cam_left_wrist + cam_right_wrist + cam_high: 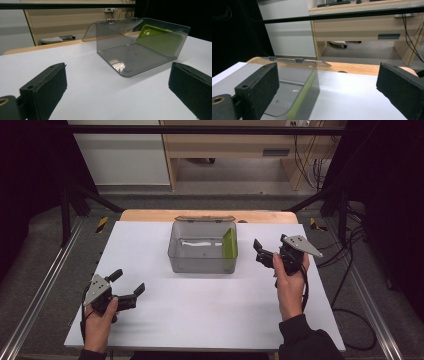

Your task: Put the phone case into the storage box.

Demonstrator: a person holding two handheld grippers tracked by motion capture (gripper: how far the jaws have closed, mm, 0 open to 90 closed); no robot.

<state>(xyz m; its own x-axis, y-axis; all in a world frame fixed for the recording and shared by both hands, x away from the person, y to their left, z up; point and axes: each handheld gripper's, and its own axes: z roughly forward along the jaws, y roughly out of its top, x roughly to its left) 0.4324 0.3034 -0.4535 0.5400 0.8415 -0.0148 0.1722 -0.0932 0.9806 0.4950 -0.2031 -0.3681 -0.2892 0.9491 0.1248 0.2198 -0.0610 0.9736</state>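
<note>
**Grippers spread on either side of the clear box**

The right gripper (264, 254) hovers just right of the clear box (200, 262), jaws spread and holding nothing. The left gripper (128, 284) sits well apart from the box, nearer the person and off to its left, jaws also spread and empty.

The box stands on the white counter (200, 310), lid folded back behind it. A green phone case (230, 244) leans upright against the box's right wall, inside it.

The left gripper view shows the case's (160, 40) camera cutout through the tinted wall of the box (125, 57); the high view does not. The right gripper view catches the case (303, 96) edge-on, a blurred green strip beside the box wall (287, 92), and the lid hinges behind. In the high view a pale streak lies on the box floor, too faint to identify.
</note>
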